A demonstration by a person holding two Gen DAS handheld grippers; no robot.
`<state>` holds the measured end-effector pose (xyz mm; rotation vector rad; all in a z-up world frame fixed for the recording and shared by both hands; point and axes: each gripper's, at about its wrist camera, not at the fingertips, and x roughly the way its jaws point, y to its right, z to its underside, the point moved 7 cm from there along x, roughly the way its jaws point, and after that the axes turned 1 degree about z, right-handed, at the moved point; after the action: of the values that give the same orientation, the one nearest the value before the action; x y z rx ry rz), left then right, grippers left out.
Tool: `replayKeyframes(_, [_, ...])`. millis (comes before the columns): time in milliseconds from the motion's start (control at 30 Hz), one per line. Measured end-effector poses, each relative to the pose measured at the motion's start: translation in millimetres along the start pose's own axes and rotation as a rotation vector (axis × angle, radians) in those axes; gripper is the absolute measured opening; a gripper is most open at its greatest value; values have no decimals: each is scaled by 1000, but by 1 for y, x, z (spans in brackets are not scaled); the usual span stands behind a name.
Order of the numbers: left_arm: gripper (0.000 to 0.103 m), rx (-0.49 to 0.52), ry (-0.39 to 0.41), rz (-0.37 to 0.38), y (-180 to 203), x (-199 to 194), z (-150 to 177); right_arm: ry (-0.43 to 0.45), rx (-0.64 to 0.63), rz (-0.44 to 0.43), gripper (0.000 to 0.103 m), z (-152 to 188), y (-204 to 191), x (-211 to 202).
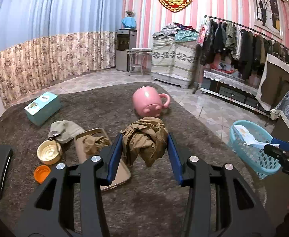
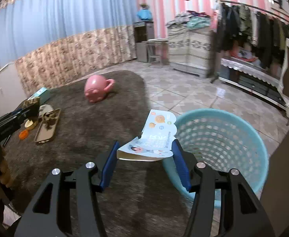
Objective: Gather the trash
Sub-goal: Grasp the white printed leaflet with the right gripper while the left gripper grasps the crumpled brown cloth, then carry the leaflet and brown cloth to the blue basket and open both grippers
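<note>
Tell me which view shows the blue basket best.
Right wrist: the basket sits close, its mesh inside and whole rim visible. Left wrist shows it small at the edge, partly hidden by the right gripper.

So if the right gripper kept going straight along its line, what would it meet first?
Probably the blue basket. The right gripper, jaws shut on the light-blue carton, points toward the basket's near rim and open mouth, though depth is hard to judge.

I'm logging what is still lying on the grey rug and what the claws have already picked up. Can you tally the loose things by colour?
Brown: 2, crumpled paper in the left claw, another wad on the tray
Light blue/teal: 2, box, torn carton in the right claw
Pink: 1, mug
Orange: 1, cap
Cream: 1, lid
Total: 7
</note>
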<state>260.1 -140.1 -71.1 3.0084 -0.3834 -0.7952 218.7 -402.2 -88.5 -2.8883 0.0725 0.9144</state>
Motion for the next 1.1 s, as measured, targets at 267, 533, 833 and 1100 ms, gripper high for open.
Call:
replayKeyframes(267, [43,29,3,44,27,2,-2,12,127,118,55,7,63,-12])
replayKeyframes(533, [43,83,7,114,77,16,-6,3,235,162,55,19,104,-7])
replayKeyframes(833, [43,188,28,214,163,37,-13,-11,258,168,55,17,116,18])
replayKeyframes(1100, [43,246,32,290,223,62,-17,-13,274,184,55,20,141,25])
